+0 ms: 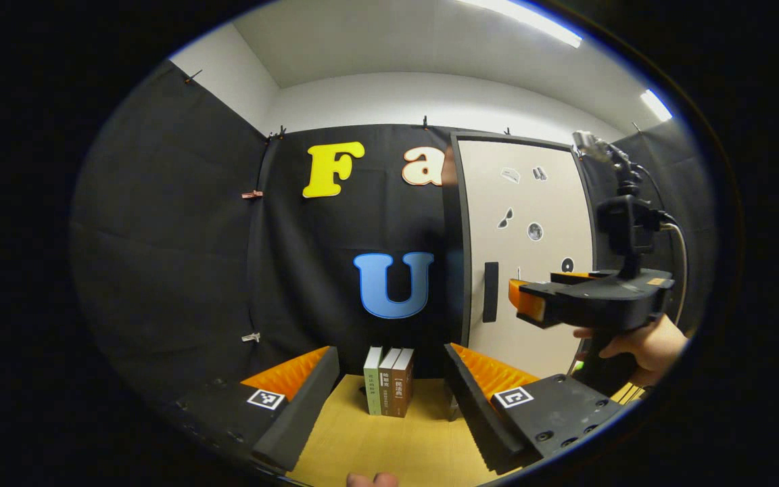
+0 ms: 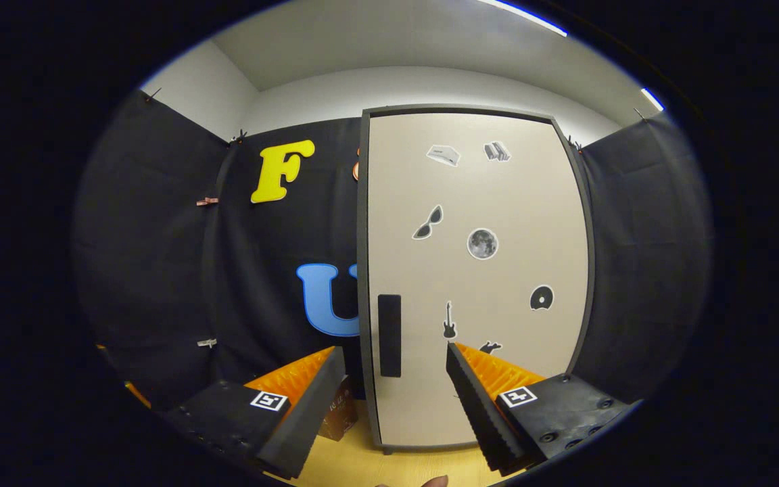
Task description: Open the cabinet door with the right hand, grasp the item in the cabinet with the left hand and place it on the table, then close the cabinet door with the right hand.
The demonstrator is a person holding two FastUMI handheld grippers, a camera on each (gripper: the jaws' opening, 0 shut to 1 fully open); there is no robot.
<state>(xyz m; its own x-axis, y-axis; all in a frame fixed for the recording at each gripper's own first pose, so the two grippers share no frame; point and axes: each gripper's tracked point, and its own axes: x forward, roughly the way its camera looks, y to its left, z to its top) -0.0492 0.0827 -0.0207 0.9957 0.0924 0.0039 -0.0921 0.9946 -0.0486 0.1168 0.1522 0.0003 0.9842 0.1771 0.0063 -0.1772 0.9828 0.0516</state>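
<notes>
The cabinet (image 2: 477, 270) stands on the wooden table (image 2: 362, 467) with its beige, sticker-covered door shut. A black vertical handle (image 2: 389, 335) sits near the door's left edge. My right gripper (image 2: 396, 350) is open just in front of the door, its fingers on either side of the handle and not touching it. In the left gripper view, the cabinet (image 1: 531, 250) is at the right, and the right gripper (image 1: 531, 299), held by a hand (image 1: 636, 345), points at its handle (image 1: 490, 291). My left gripper (image 1: 391, 355) is open and holds nothing. Three upright books (image 1: 389, 382) stand on the table beyond it.
The books (image 2: 339, 409) stand just left of the cabinet's base, close to the black cloth wall (image 1: 180, 257). Bare wooden table (image 1: 376, 446) lies between my left fingers and the books. A fingertip (image 1: 372, 480) shows at the bottom edge.
</notes>
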